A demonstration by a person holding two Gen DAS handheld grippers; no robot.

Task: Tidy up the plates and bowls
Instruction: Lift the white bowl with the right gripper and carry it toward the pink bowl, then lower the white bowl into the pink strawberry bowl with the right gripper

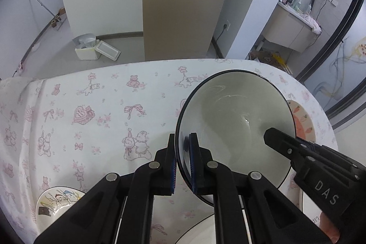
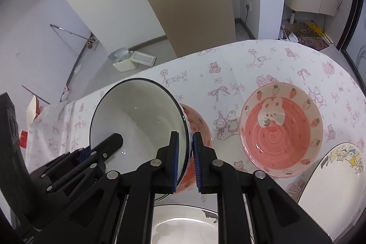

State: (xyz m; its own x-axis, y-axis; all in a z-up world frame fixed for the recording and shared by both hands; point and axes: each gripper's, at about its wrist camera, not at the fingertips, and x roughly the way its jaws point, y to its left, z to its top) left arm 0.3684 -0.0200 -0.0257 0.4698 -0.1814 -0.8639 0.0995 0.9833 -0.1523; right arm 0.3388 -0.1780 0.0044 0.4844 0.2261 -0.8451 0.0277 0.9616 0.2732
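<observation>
1. Left gripper (image 1: 183, 161) is clenched on the left rim of the white, black-rimmed ceramic bowl (image 1: 235, 120).
2. Right gripper (image 2: 185, 152) grasps that bowl's right rim; the bowl is tilted above the pink-printed tablecloth (image 2: 240, 65).
3. A pink strawberry-rabbit bowl (image 2: 280, 129) sits right, farther back.

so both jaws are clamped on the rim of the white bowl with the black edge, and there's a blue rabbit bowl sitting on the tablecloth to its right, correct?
One detail is off: the rabbit bowl is pink, with strawberries, not blue, as the right wrist view shows. The rest holds: the left gripper and right gripper both clamp the rim of the white bowl, and the rabbit bowl sits on the tablecloth to its right.
</observation>
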